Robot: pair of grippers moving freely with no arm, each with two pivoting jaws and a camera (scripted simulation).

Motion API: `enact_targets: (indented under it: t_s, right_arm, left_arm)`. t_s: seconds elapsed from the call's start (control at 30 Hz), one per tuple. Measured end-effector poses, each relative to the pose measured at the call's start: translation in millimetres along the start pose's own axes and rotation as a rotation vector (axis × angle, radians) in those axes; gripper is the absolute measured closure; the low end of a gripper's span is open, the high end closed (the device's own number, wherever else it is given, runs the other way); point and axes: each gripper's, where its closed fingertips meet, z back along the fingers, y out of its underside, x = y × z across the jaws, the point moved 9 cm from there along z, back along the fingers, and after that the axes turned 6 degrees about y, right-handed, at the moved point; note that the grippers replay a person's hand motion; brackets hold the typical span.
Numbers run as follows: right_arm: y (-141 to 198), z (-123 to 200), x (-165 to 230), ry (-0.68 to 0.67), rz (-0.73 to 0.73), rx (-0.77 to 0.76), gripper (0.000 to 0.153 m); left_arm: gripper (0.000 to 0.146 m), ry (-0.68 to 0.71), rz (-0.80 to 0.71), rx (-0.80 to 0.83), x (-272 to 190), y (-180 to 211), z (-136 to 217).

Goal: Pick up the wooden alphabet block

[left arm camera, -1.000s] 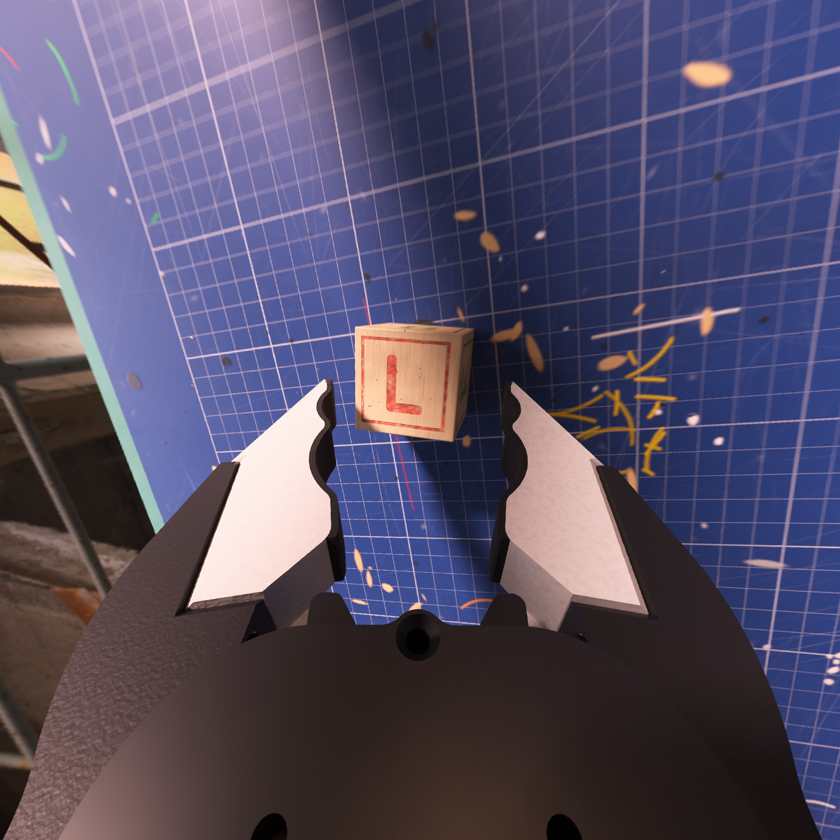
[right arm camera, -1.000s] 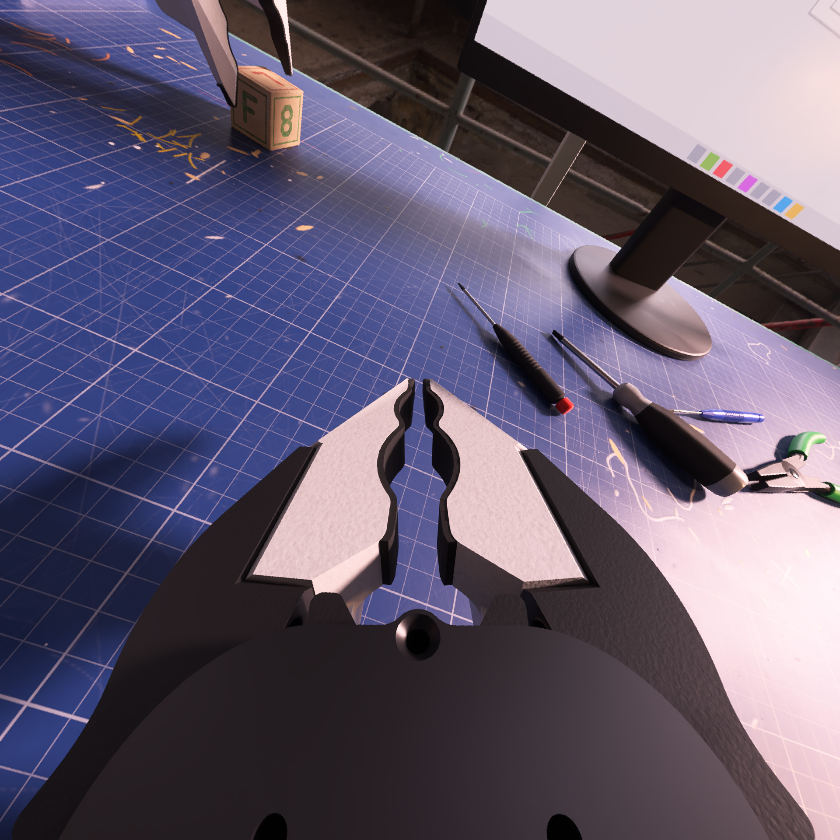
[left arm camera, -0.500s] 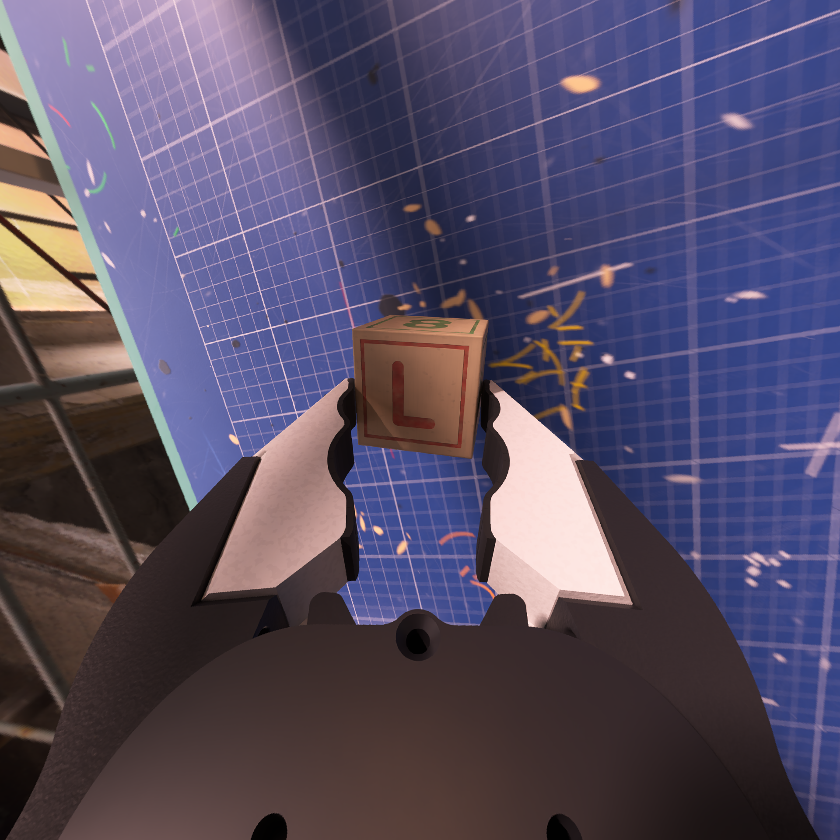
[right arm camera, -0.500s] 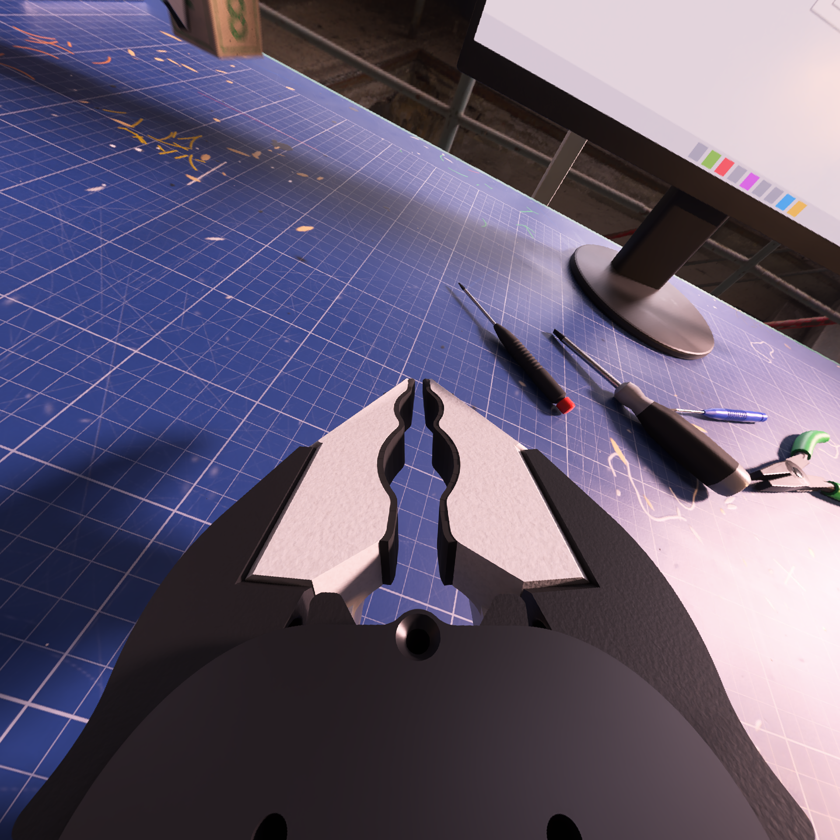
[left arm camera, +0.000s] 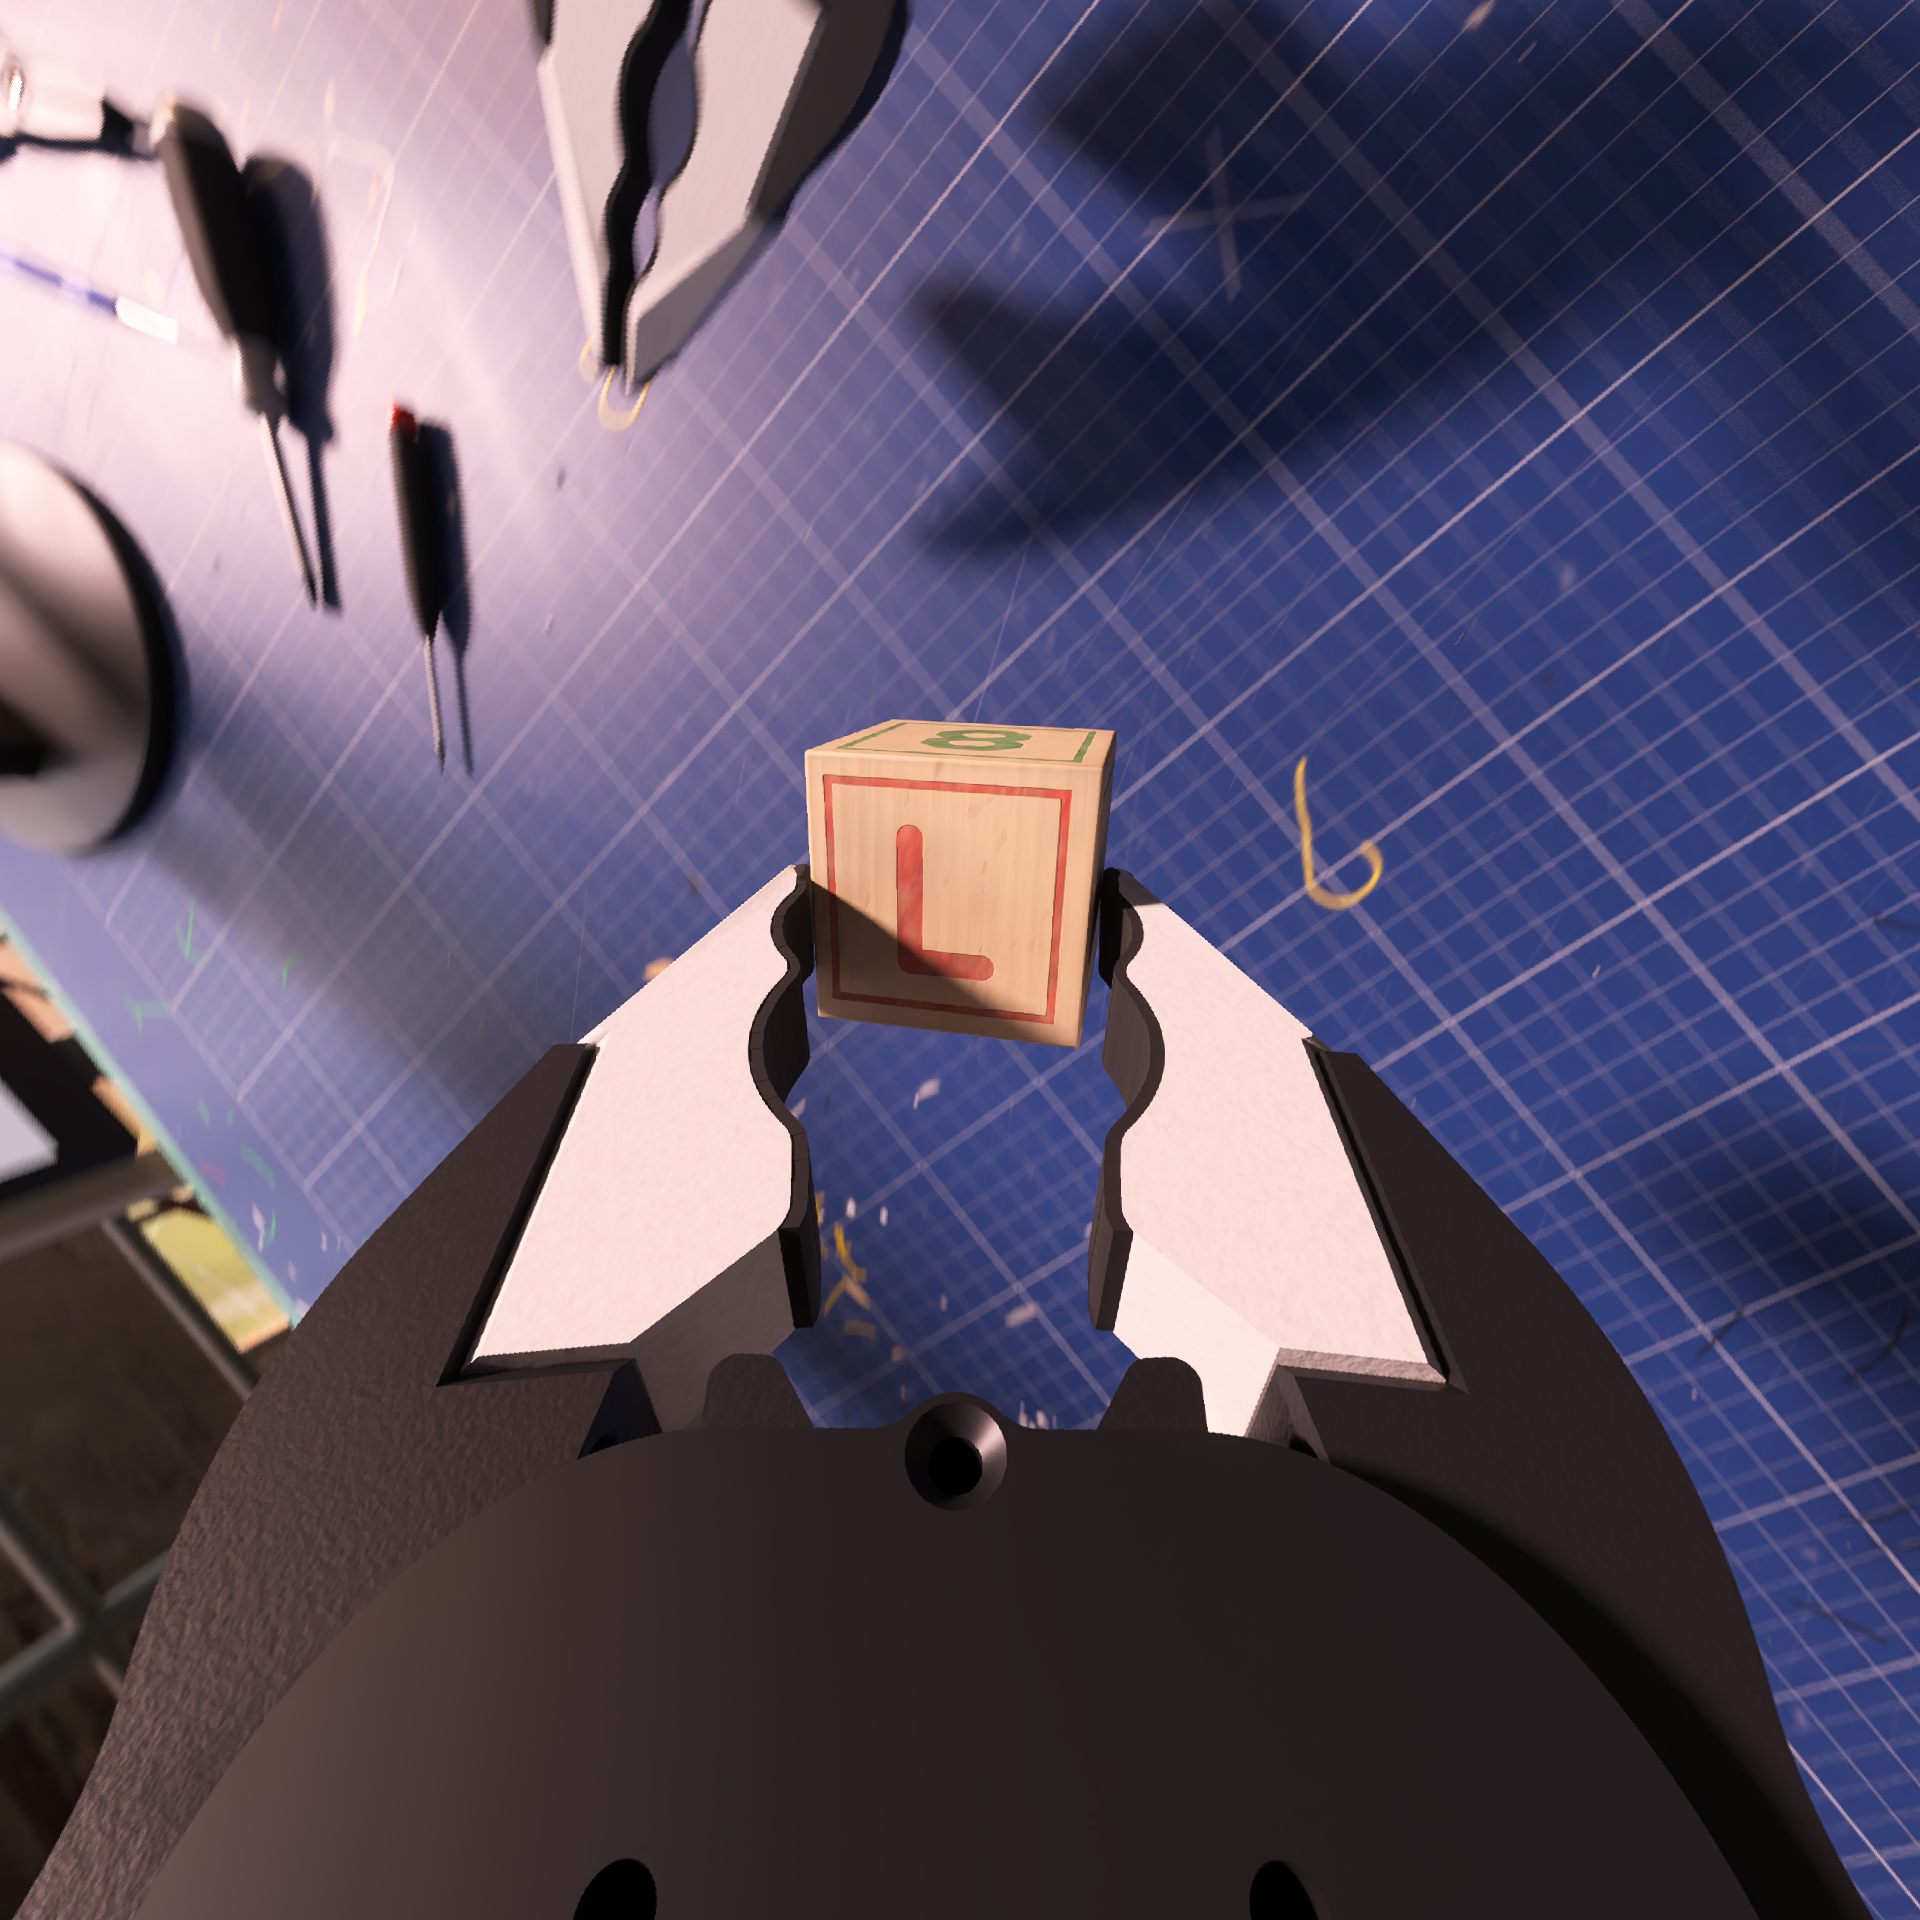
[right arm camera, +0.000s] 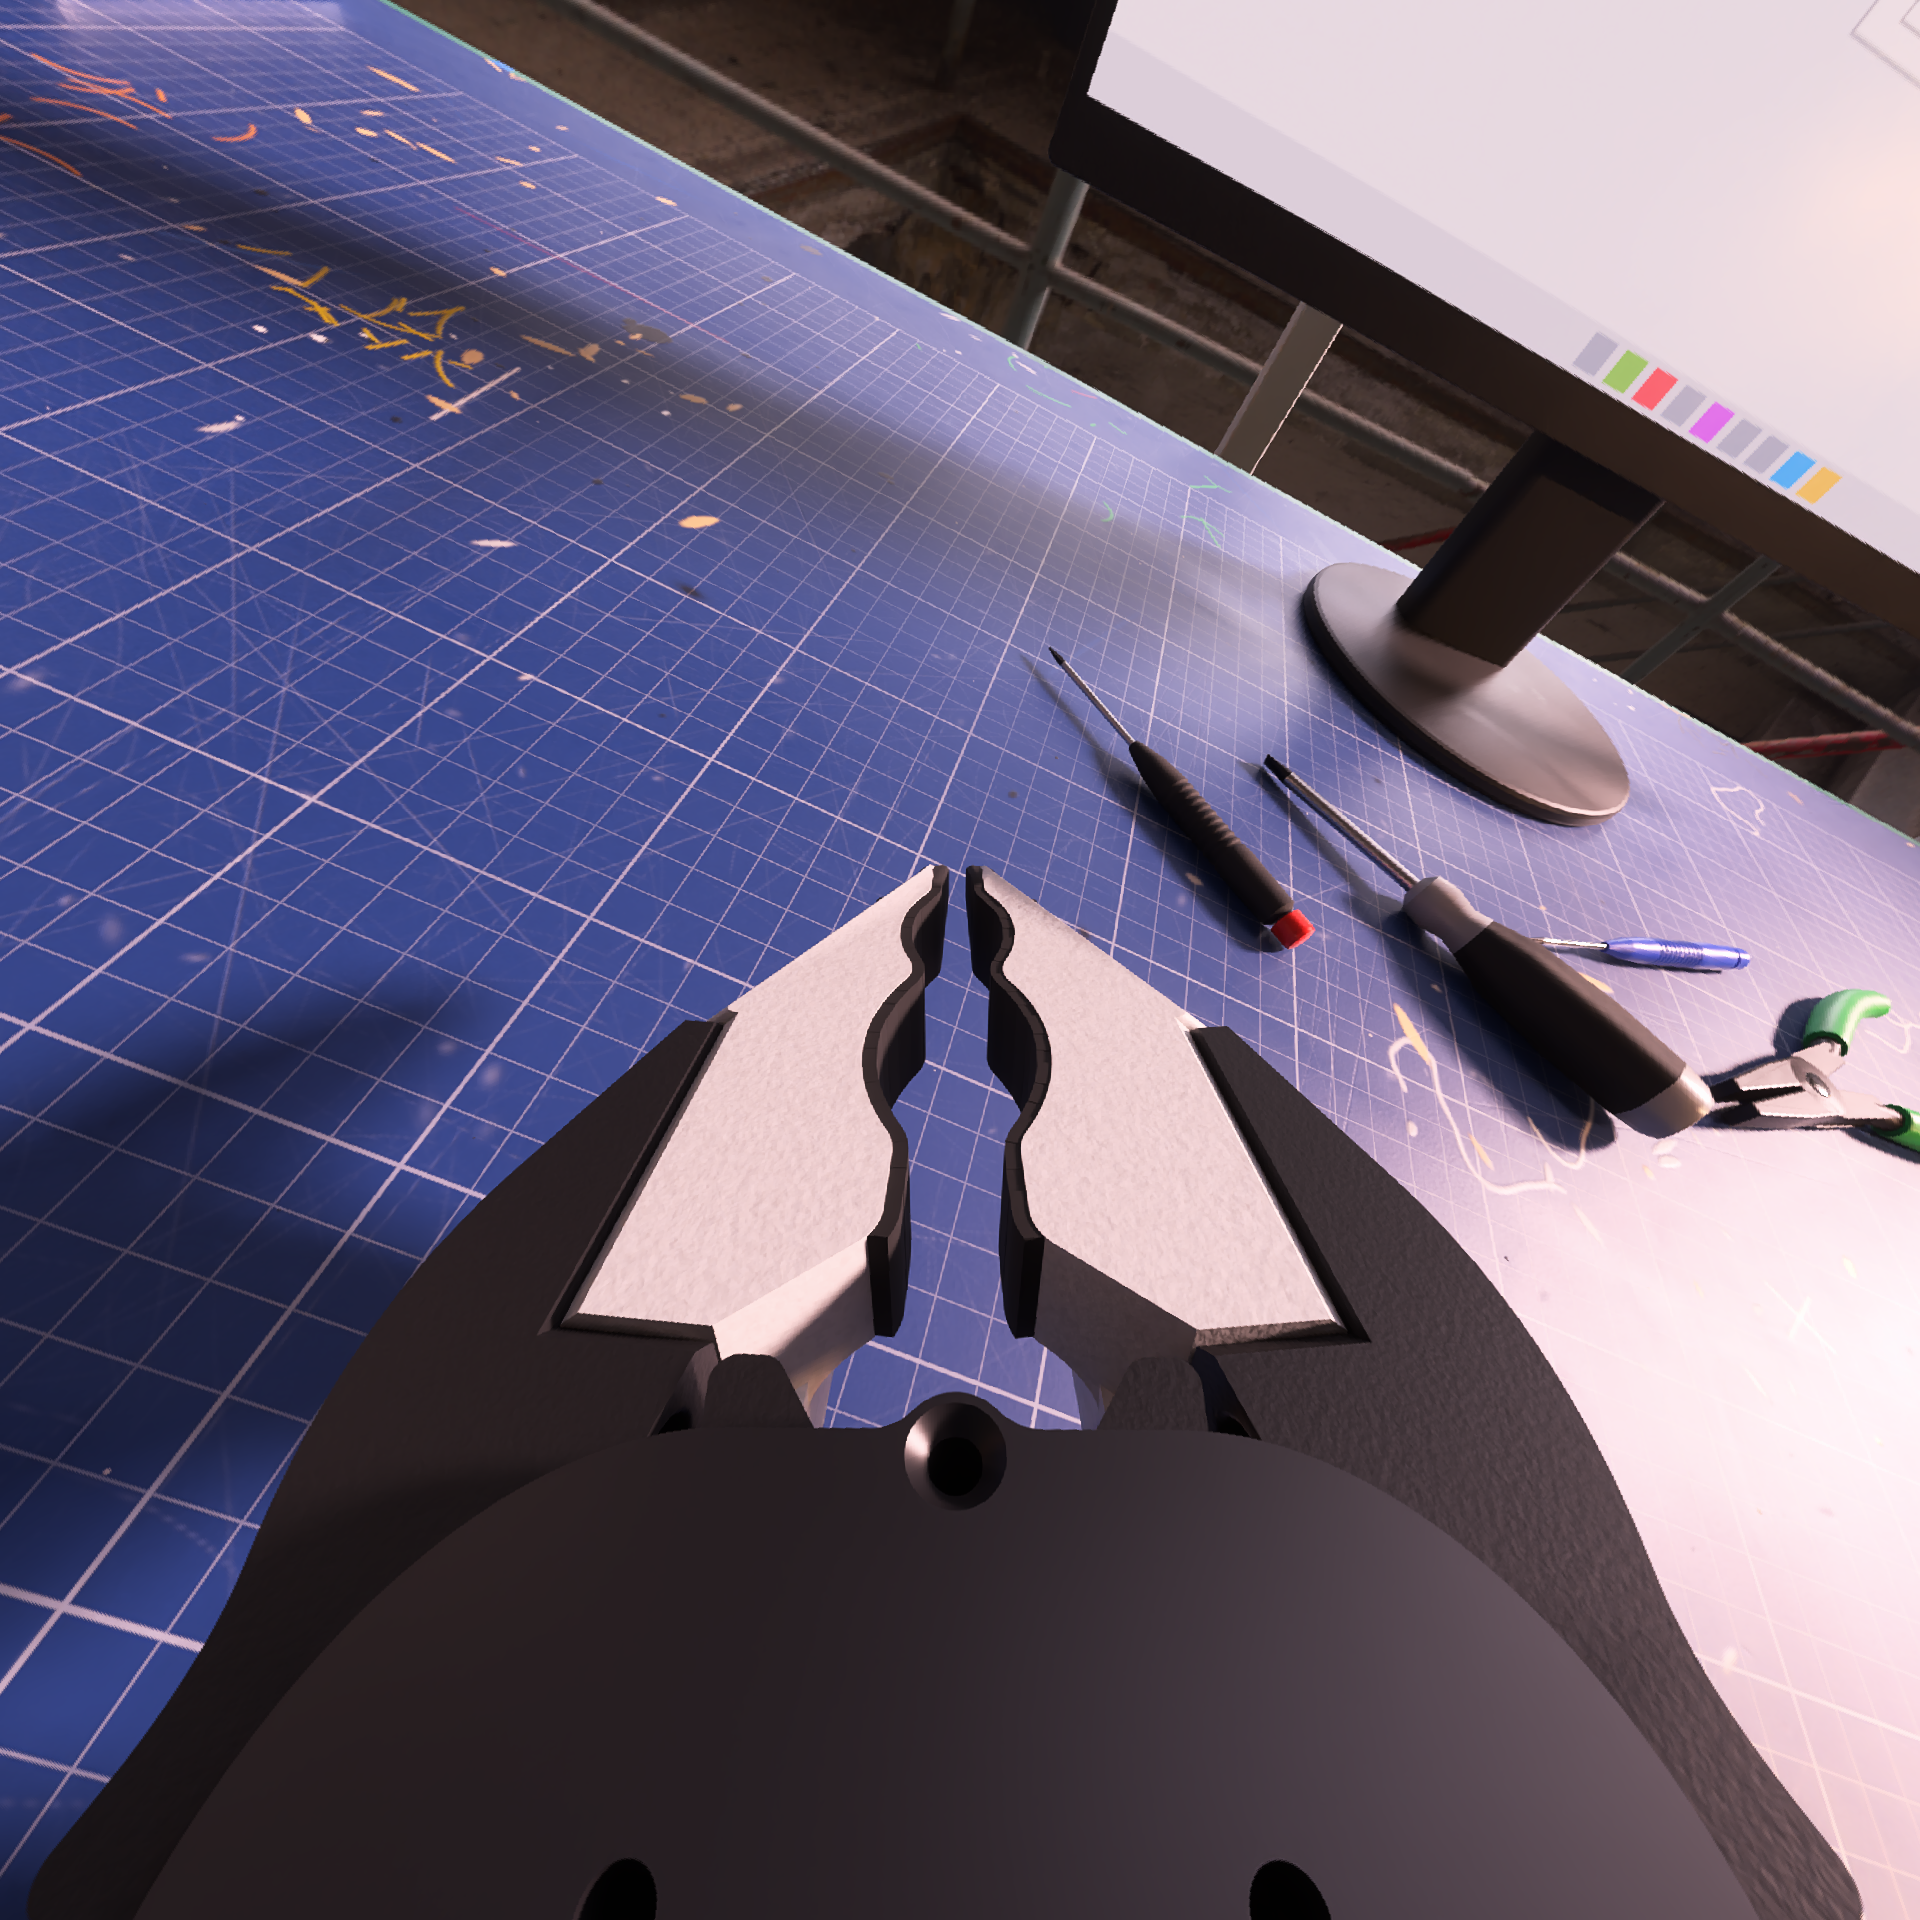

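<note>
The wooden alphabet block [left arm camera: 951,883] has a red-framed face toward the camera and a green-marked top. My left gripper [left arm camera: 951,878] is shut on it, one fingertip on each side, and holds it high above the blue cutting mat [left arm camera: 1507,623]. My right gripper [right arm camera: 957,878] is shut and empty, low over the mat [right arm camera: 416,727]. It also shows blurred at the top of the left wrist view [left arm camera: 665,156]. The block is out of the right wrist view.
A monitor [right arm camera: 1558,156] on a round grey base [right arm camera: 1475,717] stands at the mat's far edge. Two screwdrivers [right arm camera: 1205,821] [right arm camera: 1538,987], a small blue tool [right arm camera: 1662,951] and green-handled pliers [right arm camera: 1829,1070] lie near it. The mat's edge [left arm camera: 156,1122] drops off at left.
My left gripper closed on the block, lifted it off the mat and swung round, so the tools and right gripper now show beyond it. The block left the right wrist view. The right gripper stayed still.
</note>
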Motion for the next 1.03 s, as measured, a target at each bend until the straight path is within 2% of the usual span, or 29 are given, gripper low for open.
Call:
enact_targets:
  t_s: [0.17, 0.27, 0.47, 0.67, 1.03]
  right_arm:
    - [0, 0, -1, -0.001, -0.005, -0.002, 0.149]
    - [0, 0, -1, -0.003, -0.007, 0.000, 0.149]
    - [0, 0, -1, -0.005, -0.008, 0.004, 0.149]
    - [0, 0, -1, -0.006, -0.007, 0.004, 0.149]
    - [0, -1, -1, -0.006, -0.005, 0.005, 0.149]
  left_arm:
    - [0.091, 0.055, -0.083, -0.021, -14, -48, -38]
    - [0.091, 0.098, -0.102, -0.024, -20, -66, -52]
    - [0.091, 0.089, -0.137, 0.062, -26, -91, -67]
    - [0.091, 0.114, -0.149, 0.087, -26, -98, -84]
    - [0.091, 0.164, -0.165, 0.079, -22, -97, -85]
